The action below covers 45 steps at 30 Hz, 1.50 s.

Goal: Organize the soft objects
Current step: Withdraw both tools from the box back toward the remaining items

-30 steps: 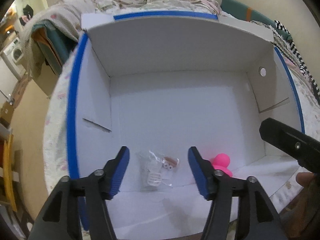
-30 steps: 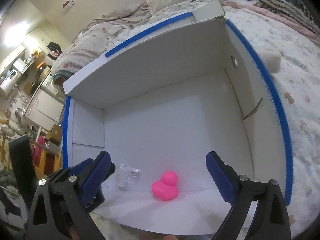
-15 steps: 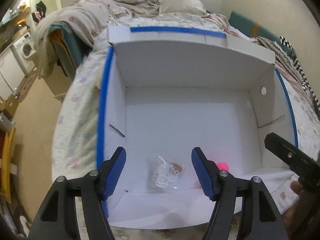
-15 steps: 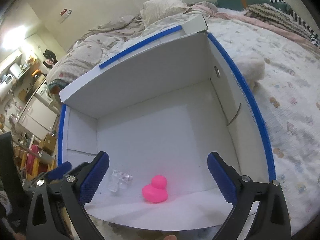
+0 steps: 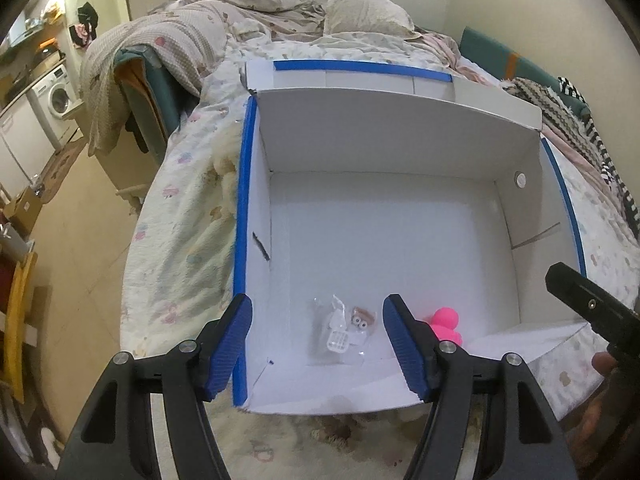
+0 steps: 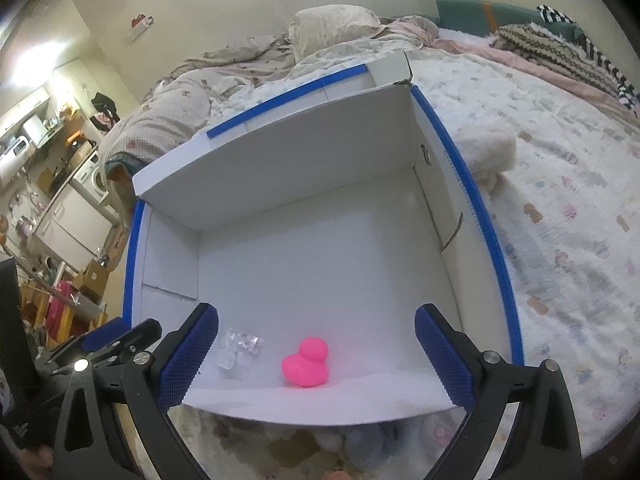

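Observation:
A white cardboard box (image 5: 384,240) (image 6: 320,264) with blue-taped rims sits open on the bed. On its floor near the front wall lie a pink rubber duck (image 5: 446,322) (image 6: 307,368) and a clear plastic bag of small toys (image 5: 344,326) (image 6: 240,350). My left gripper (image 5: 318,346) hovers open above the bag, nothing between its blue pads. Above the duck, my right gripper (image 6: 316,356) is also open and holds nothing. A cream plush (image 6: 486,152) lies outside the box's right wall, and another cream plush (image 5: 226,178) outside its left wall.
The bed's flowered cover (image 6: 560,220) spreads to the right. Crumpled bedding and a pillow (image 5: 364,16) lie behind the box. Soft items (image 6: 360,444) show below the box's front edge. The floor (image 5: 80,220) and a washing machine (image 5: 56,100) are at the left.
Both grippers have pulled back and upward from the box, so more of the box and bed shows. The bag and the duck stay in place. Both jaws remain open.

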Each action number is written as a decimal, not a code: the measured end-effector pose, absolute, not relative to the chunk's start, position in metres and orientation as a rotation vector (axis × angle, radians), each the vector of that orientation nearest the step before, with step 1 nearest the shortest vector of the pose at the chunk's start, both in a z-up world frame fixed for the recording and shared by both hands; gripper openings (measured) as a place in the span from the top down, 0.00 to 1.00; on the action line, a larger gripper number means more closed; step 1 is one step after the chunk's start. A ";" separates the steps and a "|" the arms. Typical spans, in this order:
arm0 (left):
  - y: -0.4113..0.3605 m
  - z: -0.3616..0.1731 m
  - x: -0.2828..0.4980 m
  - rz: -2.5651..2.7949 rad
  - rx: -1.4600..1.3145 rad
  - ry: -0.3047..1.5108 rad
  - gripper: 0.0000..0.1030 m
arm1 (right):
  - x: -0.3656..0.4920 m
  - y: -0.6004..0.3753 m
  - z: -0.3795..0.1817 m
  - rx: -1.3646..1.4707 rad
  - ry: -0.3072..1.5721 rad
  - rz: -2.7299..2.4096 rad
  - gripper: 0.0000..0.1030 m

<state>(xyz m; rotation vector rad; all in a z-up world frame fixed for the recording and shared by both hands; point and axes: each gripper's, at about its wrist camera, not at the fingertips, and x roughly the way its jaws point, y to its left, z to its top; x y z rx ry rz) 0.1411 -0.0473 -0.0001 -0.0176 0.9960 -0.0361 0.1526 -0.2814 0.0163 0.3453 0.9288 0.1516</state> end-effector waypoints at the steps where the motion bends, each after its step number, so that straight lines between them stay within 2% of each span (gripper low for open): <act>1: -0.047 0.001 0.139 -0.038 -0.020 0.995 0.37 | 0.151 -0.281 0.018 0.340 0.927 0.155 0.00; 17: -0.035 0.002 0.106 -0.029 -0.038 1.015 0.37 | 0.123 -0.286 0.030 0.287 0.934 0.152 0.00; 33: -0.029 -0.011 0.083 0.005 -0.029 1.040 0.37 | 0.093 -0.274 0.010 0.259 1.021 0.178 0.00; 45: -0.018 -0.035 0.083 0.047 -0.026 1.132 0.37 | 0.084 -0.277 -0.010 0.247 1.107 0.171 0.00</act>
